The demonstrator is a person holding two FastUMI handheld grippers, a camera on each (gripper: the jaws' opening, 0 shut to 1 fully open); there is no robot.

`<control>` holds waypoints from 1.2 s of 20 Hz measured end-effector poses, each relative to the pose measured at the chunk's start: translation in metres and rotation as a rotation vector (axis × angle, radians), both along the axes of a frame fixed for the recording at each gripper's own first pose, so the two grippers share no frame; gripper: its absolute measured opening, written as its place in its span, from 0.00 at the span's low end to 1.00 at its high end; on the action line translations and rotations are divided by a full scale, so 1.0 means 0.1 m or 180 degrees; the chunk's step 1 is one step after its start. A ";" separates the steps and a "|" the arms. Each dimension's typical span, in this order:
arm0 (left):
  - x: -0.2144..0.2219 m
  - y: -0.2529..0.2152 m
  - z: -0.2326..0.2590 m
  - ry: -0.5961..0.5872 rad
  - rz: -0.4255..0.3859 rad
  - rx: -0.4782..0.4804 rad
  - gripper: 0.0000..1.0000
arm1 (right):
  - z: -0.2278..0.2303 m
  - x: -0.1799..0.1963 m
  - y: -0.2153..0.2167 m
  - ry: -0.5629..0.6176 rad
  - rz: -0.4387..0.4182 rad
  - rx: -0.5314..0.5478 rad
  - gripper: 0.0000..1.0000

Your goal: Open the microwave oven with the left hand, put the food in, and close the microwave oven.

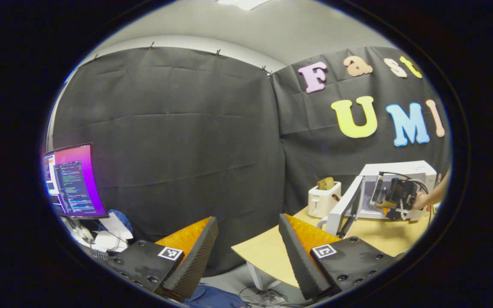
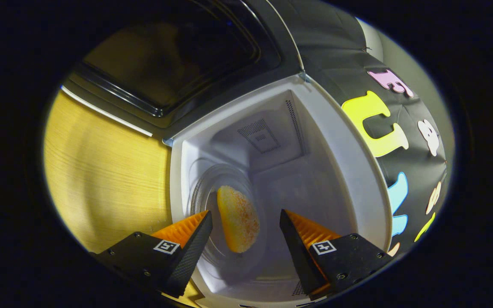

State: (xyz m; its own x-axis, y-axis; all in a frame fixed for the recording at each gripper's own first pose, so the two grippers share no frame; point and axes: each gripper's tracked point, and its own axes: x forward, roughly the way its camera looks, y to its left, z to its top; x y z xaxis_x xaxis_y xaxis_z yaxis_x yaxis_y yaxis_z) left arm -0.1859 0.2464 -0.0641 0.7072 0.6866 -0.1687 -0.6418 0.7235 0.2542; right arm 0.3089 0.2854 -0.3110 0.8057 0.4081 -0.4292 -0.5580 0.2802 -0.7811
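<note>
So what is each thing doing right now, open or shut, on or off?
Microwave oven: door open.
Food: inside, on the glass plate.
Right gripper: open, holding nothing.
Left gripper: open, empty.
Toaster: bread sticking up.
Monitor: on.

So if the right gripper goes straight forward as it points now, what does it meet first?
Most likely the food on the glass turntable inside the open microwave; it lies between the open right gripper fingers, though depth is unclear.
</note>
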 end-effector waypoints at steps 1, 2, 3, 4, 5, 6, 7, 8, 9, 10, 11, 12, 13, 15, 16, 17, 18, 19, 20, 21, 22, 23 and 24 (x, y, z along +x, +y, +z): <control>0.05 0.01 -0.02 -0.0015 -0.0057 -0.0021 0.95 | 0.04 -0.06 0.00 0.0028 0.0006 0.0030 0.96; 0.11 0.03 -0.05 -0.0031 -0.0119 -0.0049 0.96 | 0.11 -0.14 -0.02 0.0033 -0.0005 0.0067 0.96; 0.18 0.05 -0.08 -0.0052 -0.0198 -0.0091 0.93 | 0.18 -0.23 -0.04 0.0045 -0.0016 0.0116 0.96; 0.26 0.06 -0.12 -0.0066 -0.0283 -0.0135 0.93 | 0.24 -0.33 -0.08 0.0058 -0.0025 0.0168 0.96; 0.33 0.08 -0.16 -0.0067 -0.0374 -0.0173 0.93 | 0.31 -0.41 -0.11 0.0055 -0.0050 0.0218 0.96; 0.40 0.10 -0.20 -0.0060 -0.0461 -0.0187 0.93 | 0.38 -0.51 -0.15 0.0068 -0.0079 0.0280 0.96; 0.49 0.14 -0.23 -0.0045 -0.0547 -0.0187 0.93 | 0.43 -0.60 -0.19 0.0118 -0.0119 0.0349 0.96; 0.57 0.17 -0.26 -0.0027 -0.0631 -0.0183 0.96 | 0.52 -0.70 -0.24 0.0148 -0.0174 0.0429 0.96; 0.65 0.20 -0.30 -0.0008 -0.0722 -0.0178 0.96 | 0.64 -0.79 -0.27 0.0160 -0.0219 0.0528 0.96; 0.72 0.22 -0.33 0.0004 -0.0811 -0.0160 0.96 | 0.79 -0.87 -0.31 0.0137 -0.0258 0.0630 0.96; 0.81 0.25 -0.34 0.0005 -0.0897 -0.0146 0.93 | 0.95 -0.93 -0.36 0.0097 -0.0300 0.0715 0.96; 0.91 0.29 -0.34 0.0000 -0.0980 -0.0154 0.94 | 1.10 -0.99 -0.41 0.0059 -0.0343 0.0798 0.96; 1.00 0.31 -0.37 -0.0010 -0.1057 -0.0183 0.95 | 1.23 -1.04 -0.47 0.0037 -0.0413 0.0892 0.96; 1.17 0.36 -0.45 -0.0034 -0.1194 -0.0205 0.96 | 1.45 -1.17 -0.58 0.0034 -0.0563 0.1114 0.96; 1.26 0.41 -0.46 -0.0050 -0.1260 -0.0171 0.94 | 1.57 -1.21 -0.63 0.0034 -0.0638 0.1224 0.96; 1.33 0.46 -0.47 -0.0051 -0.1309 -0.0135 0.95 | 1.67 -1.27 -0.67 0.0034 -0.0699 0.1338 0.96; 1.41 0.50 -0.49 -0.0042 -0.1356 -0.0113 0.95 | 1.80 -1.32 -0.71 0.0022 -0.0763 0.1460 0.96; 1.47 0.53 -0.51 -0.0038 -0.1396 -0.0107 0.95 | 1.92 -1.39 -0.76 0.0006 -0.0827 0.1583 0.96; 1.52 0.56 -0.57 -0.0032 -0.1441 -0.0122 0.95 | 2.02 -1.44 -0.82 -0.0025 -0.0910 0.1692 0.96; 1.56 0.59 -0.62 -0.0037 -0.1471 -0.0147 0.95 | 2.12 -1.49 -0.89 -0.0075 -0.0998 0.1782 0.96; 1.60 0.61 -0.68 -0.0053 -0.1508 -0.0184 0.95 | 2.21 -1.55 -0.96 -0.0118 -0.1081 0.1870 0.96; 1.65 0.62 -0.73 -0.0052 -0.1549 -0.0237 0.95 | 2.30 -1.60 -1.02 -0.0141 -0.1152 0.1972 0.96; 1.71 0.63 -0.84 -0.0022 -0.1586 -0.0297 0.95 | 2.39 -1.67 -1.08 -0.0155 -0.1214 0.2081 0.96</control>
